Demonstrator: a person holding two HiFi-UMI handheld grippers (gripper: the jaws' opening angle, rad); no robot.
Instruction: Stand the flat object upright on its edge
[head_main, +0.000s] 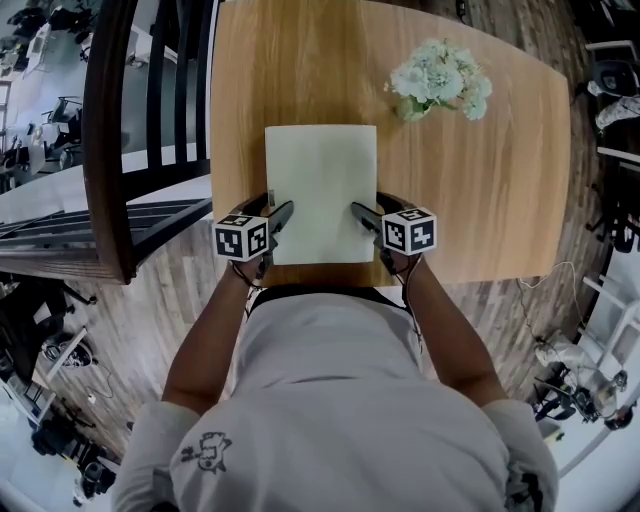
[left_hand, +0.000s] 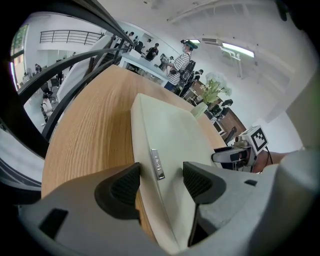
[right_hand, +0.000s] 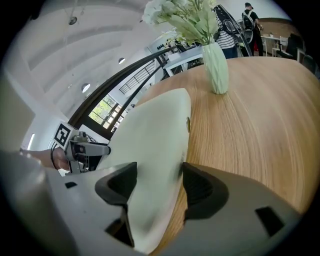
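The flat object (head_main: 320, 190) is a pale cream slab, like a tablet, lying on the wooden table (head_main: 480, 200) near its front edge. My left gripper (head_main: 283, 212) is at the slab's near-left edge and my right gripper (head_main: 358, 210) at its near-right edge. In the left gripper view the slab (left_hand: 170, 130) shows a side button, and that gripper (left_hand: 161, 182) stands open with one jaw on each side of the edge. In the right gripper view the slab (right_hand: 150, 130) runs between the jaws of the open gripper (right_hand: 159, 182). Each gripper view shows the opposite gripper across the slab.
A green vase of white flowers (head_main: 440, 80) stands at the table's far right, beyond the slab (right_hand: 215, 65). A dark stair railing (head_main: 110, 150) runs along the table's left side. Bare wood lies beyond the slab. People stand far off (left_hand: 182, 62).
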